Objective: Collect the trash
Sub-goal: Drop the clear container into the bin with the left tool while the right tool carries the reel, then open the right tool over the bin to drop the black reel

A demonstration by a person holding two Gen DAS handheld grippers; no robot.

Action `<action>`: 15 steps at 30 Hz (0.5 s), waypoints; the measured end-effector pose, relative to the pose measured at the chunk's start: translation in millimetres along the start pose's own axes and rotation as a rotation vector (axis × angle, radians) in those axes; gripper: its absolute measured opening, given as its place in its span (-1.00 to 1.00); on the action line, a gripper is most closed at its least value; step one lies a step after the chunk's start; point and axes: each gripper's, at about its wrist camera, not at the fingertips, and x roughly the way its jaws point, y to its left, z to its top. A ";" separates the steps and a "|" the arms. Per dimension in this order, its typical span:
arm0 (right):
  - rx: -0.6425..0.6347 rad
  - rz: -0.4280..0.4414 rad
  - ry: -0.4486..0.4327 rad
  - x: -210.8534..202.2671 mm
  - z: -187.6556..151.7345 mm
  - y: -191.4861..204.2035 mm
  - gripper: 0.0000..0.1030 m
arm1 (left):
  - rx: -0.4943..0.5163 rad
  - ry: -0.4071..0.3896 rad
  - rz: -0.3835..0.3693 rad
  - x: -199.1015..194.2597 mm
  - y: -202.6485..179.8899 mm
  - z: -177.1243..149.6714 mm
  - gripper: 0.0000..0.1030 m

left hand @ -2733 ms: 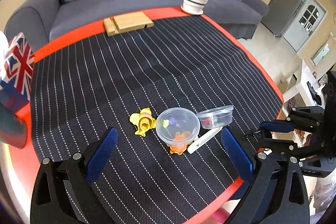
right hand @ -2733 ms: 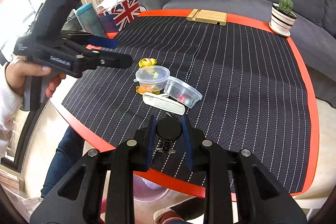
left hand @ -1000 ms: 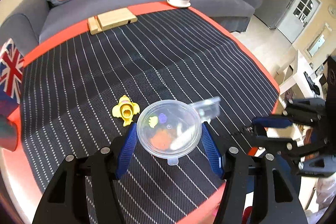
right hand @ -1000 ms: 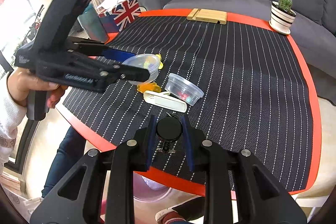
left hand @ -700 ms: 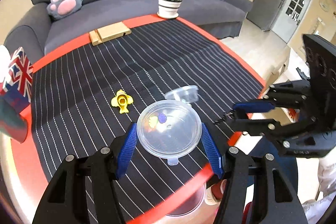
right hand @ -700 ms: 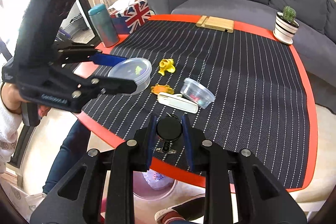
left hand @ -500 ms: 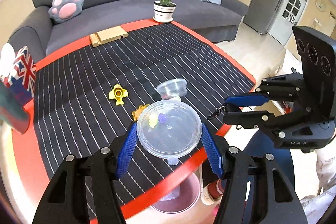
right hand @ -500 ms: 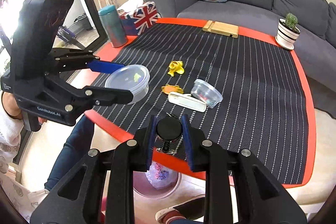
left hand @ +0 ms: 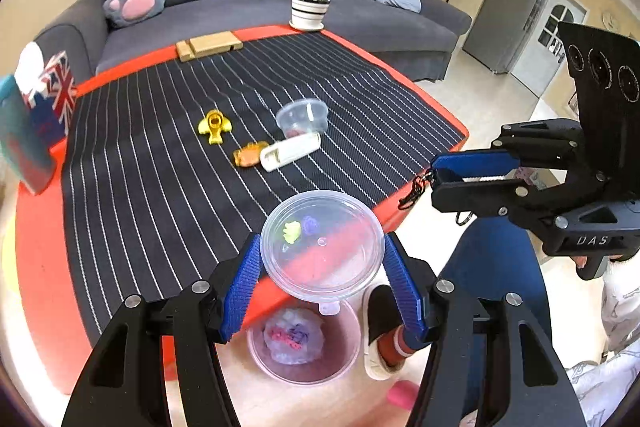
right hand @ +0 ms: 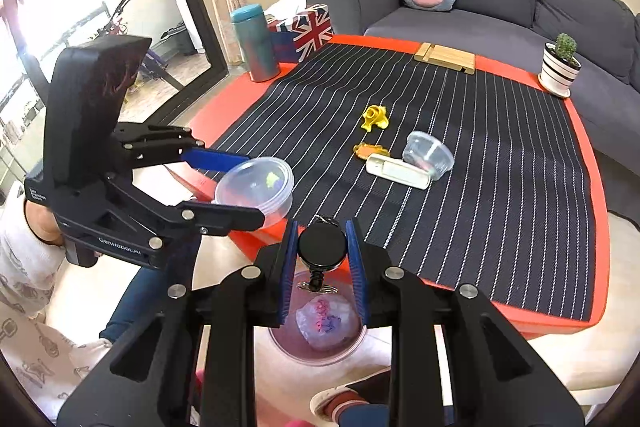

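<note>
Here the left claw (left hand: 322,279) holds a clear lidded tub (left hand: 322,245) between its blue pads, gripped at both sides; a few small coloured bits show through the lid. The tub hangs past the red edge of the counter (left hand: 40,267), over a pink bin (left hand: 304,347) on the floor that already has a crumpled wrapper in it. The right claw (right hand: 322,261) is pinched narrow on a black round badge reel (right hand: 322,247), its metal clip dangling below, and it too sits off the counter's edge above the same bin (right hand: 318,331). Back on the striped mat lie a yellow toy (left hand: 215,125), an orange toy (left hand: 249,155), a white flat case (left hand: 290,151) and a small open tub (left hand: 303,117), the case touching that tub. Along the far side stand a wooden block (left hand: 210,45) and a potted cactus (left hand: 311,5); a flag-patterned tissue box (right hand: 306,31) and a teal flask (right hand: 255,43) sit at the counter's left end. A person's shoe (left hand: 380,339) shows beside the bin.
</note>
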 end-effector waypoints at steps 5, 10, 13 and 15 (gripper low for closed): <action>0.006 0.006 0.002 -2.6 -6.2 3.2 -0.53 | -0.009 0.009 -0.007 1.0 -4.6 -12.4 0.16; 0.006 0.011 0.003 -4.6 -8.9 5.3 -0.53 | -0.009 0.013 -0.010 1.4 -8.0 -18.8 0.26; 0.007 0.014 0.003 -4.6 -10.3 6.0 -0.53 | -0.020 -0.009 0.010 -0.5 -5.8 -20.1 0.76; 0.008 0.014 0.003 -4.6 -10.7 6.1 -0.53 | -0.030 -0.004 0.026 0.4 -3.7 -20.2 0.78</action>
